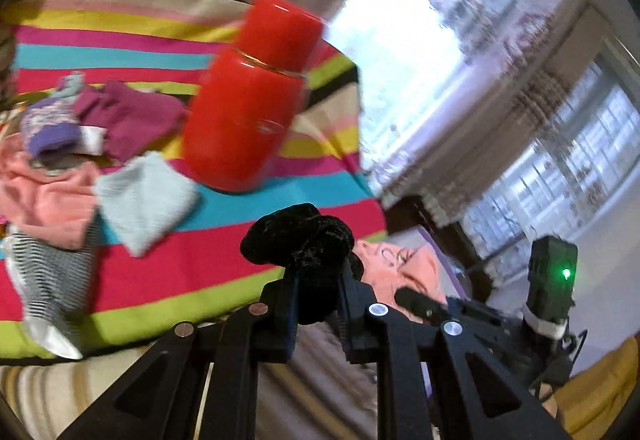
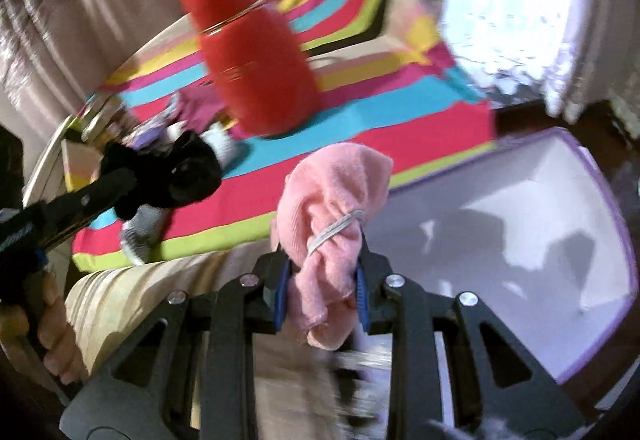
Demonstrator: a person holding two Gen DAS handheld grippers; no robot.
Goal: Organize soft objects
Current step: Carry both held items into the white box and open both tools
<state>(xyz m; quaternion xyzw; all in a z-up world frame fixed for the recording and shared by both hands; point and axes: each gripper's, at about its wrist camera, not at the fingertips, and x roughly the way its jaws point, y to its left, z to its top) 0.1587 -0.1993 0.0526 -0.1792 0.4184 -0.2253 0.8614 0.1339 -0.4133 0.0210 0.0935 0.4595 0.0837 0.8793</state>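
My left gripper (image 1: 316, 272) is shut on a black fuzzy scrunchie (image 1: 298, 240), held above the near edge of the striped cloth (image 1: 248, 280); the black scrunchie (image 2: 180, 168) shows again at the left of the right wrist view. My right gripper (image 2: 322, 268) is shut on a pink bundled cloth (image 2: 332, 192) tied with a pale elastic band. That pink bundle (image 1: 400, 264) hangs to the right of my left fingers, over a white box (image 2: 520, 224) with a purple rim. More soft pieces lie on the cloth at the left: a pale blue one (image 1: 144, 196), a magenta one (image 1: 132, 112), a peach one (image 1: 44, 196) and a striped sock (image 1: 56, 280).
A tall red flask (image 1: 248, 100) stands on the striped cloth behind the grippers; the red flask (image 2: 256, 64) is also in the right wrist view. Curtains and a bright window fill the background. A hand (image 2: 56, 332) grips the left tool's handle.
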